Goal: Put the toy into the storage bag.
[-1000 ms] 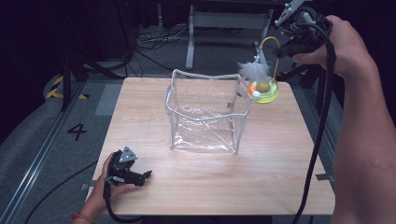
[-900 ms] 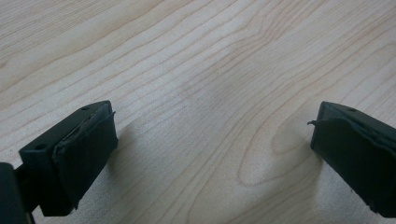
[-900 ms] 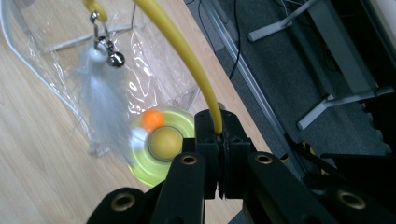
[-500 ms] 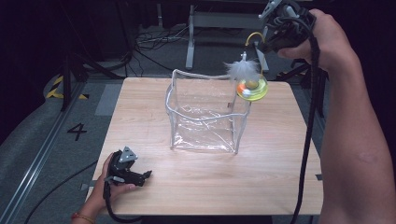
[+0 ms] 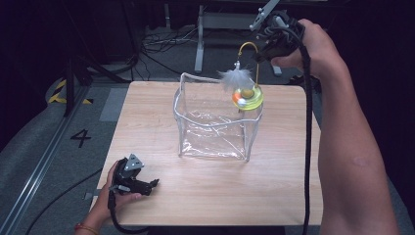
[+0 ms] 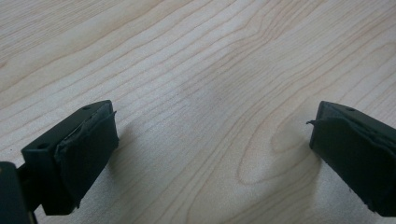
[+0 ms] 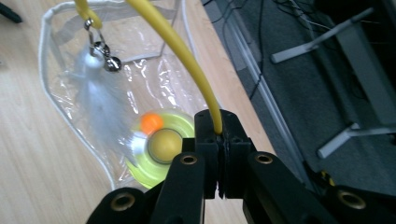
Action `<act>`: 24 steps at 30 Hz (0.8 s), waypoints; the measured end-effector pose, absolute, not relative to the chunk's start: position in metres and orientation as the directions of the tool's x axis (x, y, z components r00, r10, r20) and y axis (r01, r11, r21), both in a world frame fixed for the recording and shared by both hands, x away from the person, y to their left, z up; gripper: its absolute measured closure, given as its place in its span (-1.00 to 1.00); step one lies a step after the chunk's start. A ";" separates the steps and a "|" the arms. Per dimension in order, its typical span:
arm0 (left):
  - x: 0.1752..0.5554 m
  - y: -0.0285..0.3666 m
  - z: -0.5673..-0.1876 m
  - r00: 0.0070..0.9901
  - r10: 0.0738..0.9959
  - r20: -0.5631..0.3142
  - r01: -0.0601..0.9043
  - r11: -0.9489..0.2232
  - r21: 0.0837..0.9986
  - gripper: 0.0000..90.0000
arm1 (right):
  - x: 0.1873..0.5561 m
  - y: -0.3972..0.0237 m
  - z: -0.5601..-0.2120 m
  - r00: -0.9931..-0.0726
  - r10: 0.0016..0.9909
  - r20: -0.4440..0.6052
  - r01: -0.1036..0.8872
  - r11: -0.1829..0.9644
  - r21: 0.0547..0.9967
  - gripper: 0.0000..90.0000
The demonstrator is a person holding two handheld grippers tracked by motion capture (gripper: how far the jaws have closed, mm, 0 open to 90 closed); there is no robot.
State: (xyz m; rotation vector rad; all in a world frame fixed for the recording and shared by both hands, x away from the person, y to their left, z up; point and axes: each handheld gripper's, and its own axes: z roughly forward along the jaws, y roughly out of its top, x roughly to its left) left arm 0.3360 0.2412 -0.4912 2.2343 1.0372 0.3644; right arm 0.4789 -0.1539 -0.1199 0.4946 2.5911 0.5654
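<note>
A light wood-grain desk (image 5: 161,117) stands in a dark room, on grey flooring marked with a black numeral 4 (image 5: 80,138) and yellow-black hazard tape (image 5: 61,93), with loose cables and metal stand legs (image 5: 198,46) behind. At the centre sits an open clear plastic bag with white piping (image 5: 210,129). Above its far right corner the right gripper (image 7: 218,135), jaws clamped tight on a curved yellow wand (image 7: 187,56), dangles a cat toy: a white feather with a small bell (image 7: 98,93) and a yellow-green disc holding an orange ball (image 7: 159,144). The left gripper (image 6: 212,149) rests near the desk's front left corner, jaws spread wide over bare wood, holding nothing. The feather blurs; the bag's far wall blends into glare, and the wand's top is cut off in the right gripper view.
</note>
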 end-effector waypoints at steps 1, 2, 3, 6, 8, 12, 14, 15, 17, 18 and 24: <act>0.336 0.241 -0.491 0.650 0.759 -0.017 0.582 -0.484 0.654 -0.97 | 0.481 -0.152 -0.125 -0.843 0.420 -0.335 0.244 0.854 0.459 0.97; 0.336 0.241 -0.491 0.650 0.759 -0.017 0.582 -0.484 0.653 -0.97 | 0.481 -0.151 -0.127 -0.844 0.419 -0.334 0.245 0.856 0.455 0.96; 0.336 0.241 -0.491 0.650 0.759 -0.017 0.583 -0.484 0.653 -0.97 | 0.483 -0.149 -0.131 -0.849 0.414 -0.327 0.244 0.857 0.454 0.96; 0.336 0.241 -0.491 0.649 0.760 -0.017 0.582 -0.482 0.655 -0.97 | 0.487 -0.146 -0.143 -0.861 0.402 -0.310 0.244 0.863 0.442 0.97; 0.336 0.241 -0.491 0.649 0.760 -0.017 0.582 -0.483 0.654 -0.97 | 0.488 -0.145 -0.150 -0.866 0.397 -0.303 0.244 0.866 0.438 0.96; 0.336 0.241 -0.491 0.649 0.760 -0.017 0.582 -0.483 0.654 -0.97 | 0.491 -0.144 -0.163 -0.878 0.382 -0.288 0.241 0.874 0.422 0.96; 0.336 0.241 -0.491 0.650 0.760 -0.017 0.582 -0.483 0.655 -0.97 | 0.492 -0.143 -0.172 -0.887 0.372 -0.275 0.241 0.879 0.412 0.96; 0.336 0.241 -0.491 0.650 0.760 -0.017 0.582 -0.483 0.654 -0.97 | 0.492 -0.142 -0.177 -0.890 0.366 -0.271 0.241 0.883 0.403 0.96; 0.336 0.241 -0.491 0.650 0.760 -0.017 0.582 -0.483 0.654 -0.97 | 0.492 -0.141 -0.188 -0.901 0.349 -0.259 0.236 0.893 0.383 0.96; 0.336 0.241 -0.491 0.650 0.760 -0.017 0.582 -0.483 0.654 -0.97 | 0.492 -0.141 -0.191 -0.904 0.342 -0.257 0.233 0.898 0.375 0.96; 0.336 0.241 -0.491 0.649 0.760 -0.018 0.582 -0.482 0.655 -0.97 | 0.490 -0.141 -0.218 -0.925 0.312 -0.219 0.227 0.912 0.342 0.96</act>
